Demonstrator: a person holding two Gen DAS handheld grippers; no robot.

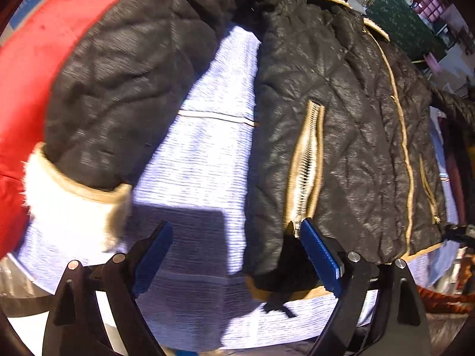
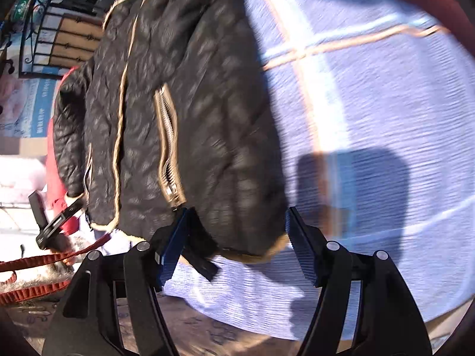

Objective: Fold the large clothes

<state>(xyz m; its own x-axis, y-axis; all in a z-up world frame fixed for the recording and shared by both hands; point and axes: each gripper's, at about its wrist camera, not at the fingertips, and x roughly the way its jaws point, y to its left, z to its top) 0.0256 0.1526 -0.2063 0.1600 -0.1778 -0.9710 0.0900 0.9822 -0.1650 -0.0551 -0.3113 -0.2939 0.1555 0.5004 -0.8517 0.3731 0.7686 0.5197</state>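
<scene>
While jacket (image 1: 341, 124) fills both, only left shows fleecy cuff (image 1: 74, 204).

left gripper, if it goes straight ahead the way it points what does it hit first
Likely the light blue sheet, which fills the gap between the open fingers of the left gripper. The black jacket hem sits at its right finger, though depth is unclear.

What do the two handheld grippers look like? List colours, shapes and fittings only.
The left gripper and right gripper look alike. Each has two black, angular linkage arms with triangular cut-outs, joined by round silver pivot pins. Each finger ends in a flat blue ribbed pad. No cables, markings, hands or sleeves show in either view.
</scene>
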